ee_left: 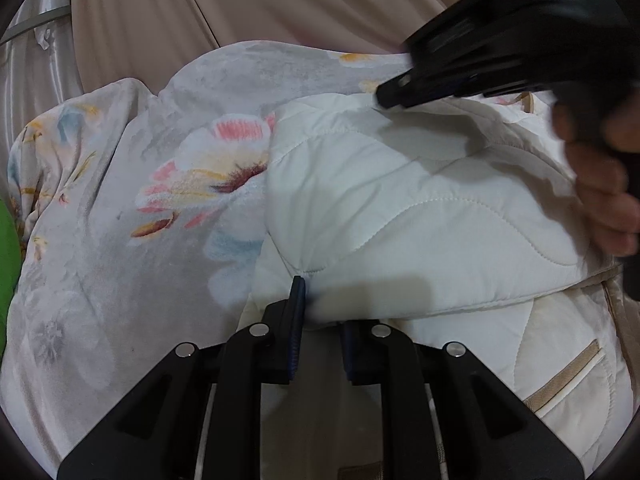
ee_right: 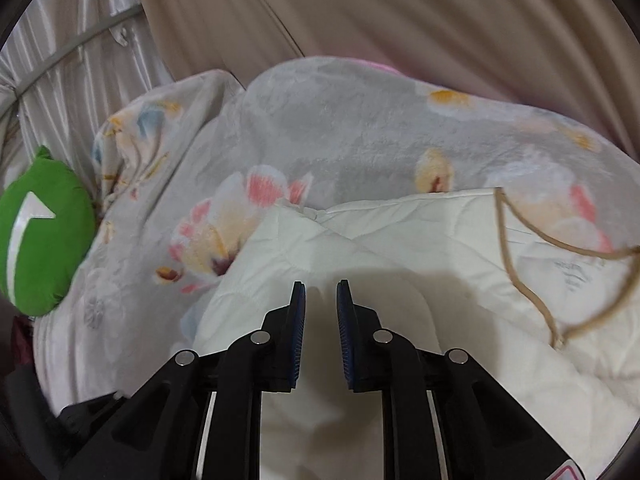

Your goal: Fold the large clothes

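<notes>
A cream quilted garment with tan trim lies partly folded on a grey floral blanket. My left gripper is shut on the near folded edge of the garment; the cloth covers its right fingertip. The right gripper shows in the left wrist view, held in a hand at the upper right, its tip at the garment's far edge. In the right wrist view the right gripper is open and empty just above the garment, whose tan-edged collar lies to the right.
A green cushion with a white arrow lies at the blanket's left edge. Beige curtains hang behind. The floral blanket spreads to the left and back.
</notes>
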{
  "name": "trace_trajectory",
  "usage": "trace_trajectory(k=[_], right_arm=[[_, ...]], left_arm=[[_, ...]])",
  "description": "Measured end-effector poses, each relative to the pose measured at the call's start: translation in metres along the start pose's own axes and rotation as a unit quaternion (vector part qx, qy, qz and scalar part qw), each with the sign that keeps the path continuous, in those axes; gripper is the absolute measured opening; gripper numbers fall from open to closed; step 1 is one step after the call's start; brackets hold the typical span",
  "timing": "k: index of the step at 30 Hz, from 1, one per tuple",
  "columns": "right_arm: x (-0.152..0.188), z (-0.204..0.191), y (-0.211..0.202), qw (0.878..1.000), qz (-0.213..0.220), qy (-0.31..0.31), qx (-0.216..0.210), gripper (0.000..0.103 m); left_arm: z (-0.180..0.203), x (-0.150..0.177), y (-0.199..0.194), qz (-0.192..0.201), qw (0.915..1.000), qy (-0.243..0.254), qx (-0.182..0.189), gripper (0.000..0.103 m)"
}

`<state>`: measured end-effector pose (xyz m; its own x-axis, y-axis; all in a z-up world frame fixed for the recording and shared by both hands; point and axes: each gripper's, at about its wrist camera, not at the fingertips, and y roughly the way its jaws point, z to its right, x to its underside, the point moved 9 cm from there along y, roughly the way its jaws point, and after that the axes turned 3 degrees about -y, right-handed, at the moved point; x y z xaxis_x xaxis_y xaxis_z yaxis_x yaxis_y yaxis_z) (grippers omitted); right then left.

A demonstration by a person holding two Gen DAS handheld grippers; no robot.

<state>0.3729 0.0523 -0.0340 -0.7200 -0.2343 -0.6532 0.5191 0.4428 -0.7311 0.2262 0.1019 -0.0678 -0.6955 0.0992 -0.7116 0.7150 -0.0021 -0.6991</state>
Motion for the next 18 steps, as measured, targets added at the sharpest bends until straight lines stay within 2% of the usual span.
trace_trajectory(k=[3, 5, 12, 13, 14, 15, 16, 17, 18], right_arm=[[0.008, 0.009, 0.038, 1.0, -0.027, -0.003, 0.013, 0.011], [0.012, 0.013, 0.056, 1.0, -0.029, 0.003, 0.011, 0.008], [0.007, 0.019, 0.061, 0.999, -0.019, 0.023, -0.01, 0.008], [0.006, 0.019, 0.058, 0.999, -0.016, 0.027, -0.017, 0.01], [0.003, 0.019, 0.05, 0.999, -0.009, 0.031, -0.022, 0.017], [-0.002, 0.019, 0.038, 0.999, 0.01, 0.038, -0.027, 0.02], [-0.008, 0.019, 0.026, 0.998, 0.03, 0.041, -0.03, 0.032], [-0.014, 0.019, 0.017, 0.998, 0.045, 0.041, -0.029, 0.051], [-0.021, 0.02, 0.01, 0.997, 0.059, 0.041, -0.024, 0.058]], left_arm=[[0.0, 0.0, 0.0, 0.001, 1.0, 0.0, 0.005, 0.016], [0.0, 0.0, 0.001, 0.001, 1.0, 0.0, 0.007, 0.016], [0.0, 0.001, 0.003, -0.002, 1.0, 0.001, 0.005, 0.016], [-0.001, 0.0, 0.003, -0.003, 1.0, 0.0, 0.005, 0.016], [-0.001, 0.0, 0.003, -0.003, 1.0, -0.002, 0.006, 0.017], [-0.002, 0.0, 0.003, -0.003, 1.0, -0.004, 0.007, 0.017], [-0.003, 0.0, 0.003, -0.003, 0.9999, -0.007, 0.007, 0.017], [-0.004, 0.0, 0.003, -0.003, 0.9999, -0.008, 0.007, 0.017], [-0.004, 0.0, 0.003, -0.002, 0.9999, -0.01, 0.006, 0.017]])
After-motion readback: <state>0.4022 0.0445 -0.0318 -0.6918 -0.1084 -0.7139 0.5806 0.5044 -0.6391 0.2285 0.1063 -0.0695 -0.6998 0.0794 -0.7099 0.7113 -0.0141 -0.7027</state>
